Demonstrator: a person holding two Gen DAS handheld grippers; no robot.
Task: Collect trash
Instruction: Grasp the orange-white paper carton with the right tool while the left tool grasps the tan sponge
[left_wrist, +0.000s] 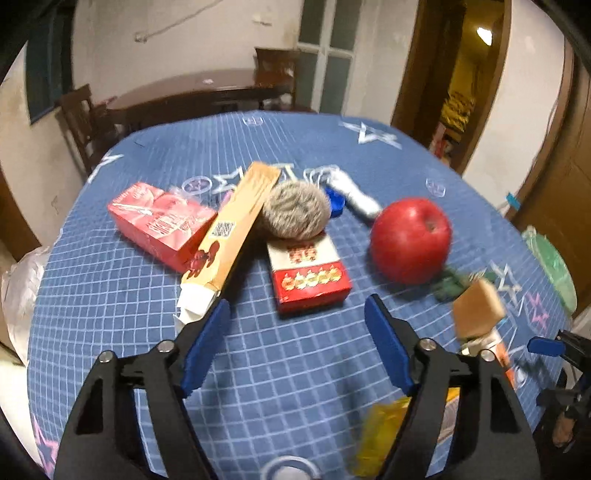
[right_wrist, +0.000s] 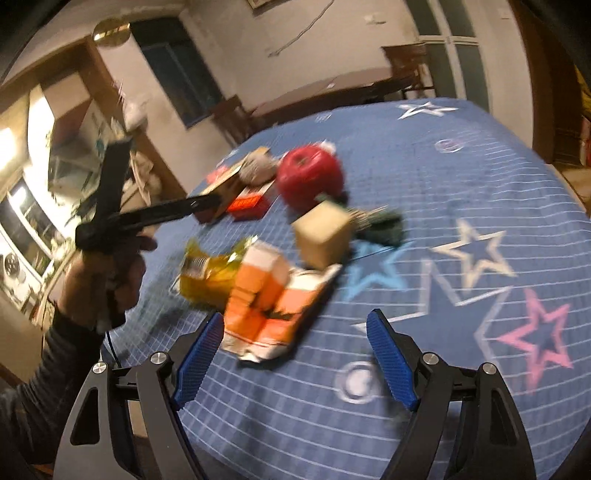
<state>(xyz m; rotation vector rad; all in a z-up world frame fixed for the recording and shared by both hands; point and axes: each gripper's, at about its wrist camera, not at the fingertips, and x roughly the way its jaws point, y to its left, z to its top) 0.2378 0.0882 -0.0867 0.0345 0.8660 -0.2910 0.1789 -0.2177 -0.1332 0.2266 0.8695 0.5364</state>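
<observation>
Trash lies on a blue gridded tablecloth (left_wrist: 280, 373): a red carton (left_wrist: 159, 221), a long tan box (left_wrist: 236, 225) leaning on it, a red-and-white pack (left_wrist: 310, 273), a yellow wrapper (right_wrist: 210, 273) and a crushed orange-and-white carton (right_wrist: 269, 302). My left gripper (left_wrist: 296, 304) stands open just short of the pack, with nothing between its pads. The right gripper (right_wrist: 295, 317) is open too; the orange carton's near end lies by its left finger, untouched. A hand holds the left gripper (right_wrist: 110, 218) at the left of the right wrist view.
A red apple (left_wrist: 410, 240), a grey fuzzy ball (left_wrist: 297, 208), a tan block (right_wrist: 325, 236), a dark green clump (right_wrist: 384, 225) and a silver object (left_wrist: 354, 195) share the cloth. A green bag (left_wrist: 550, 266) hangs past the right edge. A dark wooden table (left_wrist: 192, 96) and chairs stand behind.
</observation>
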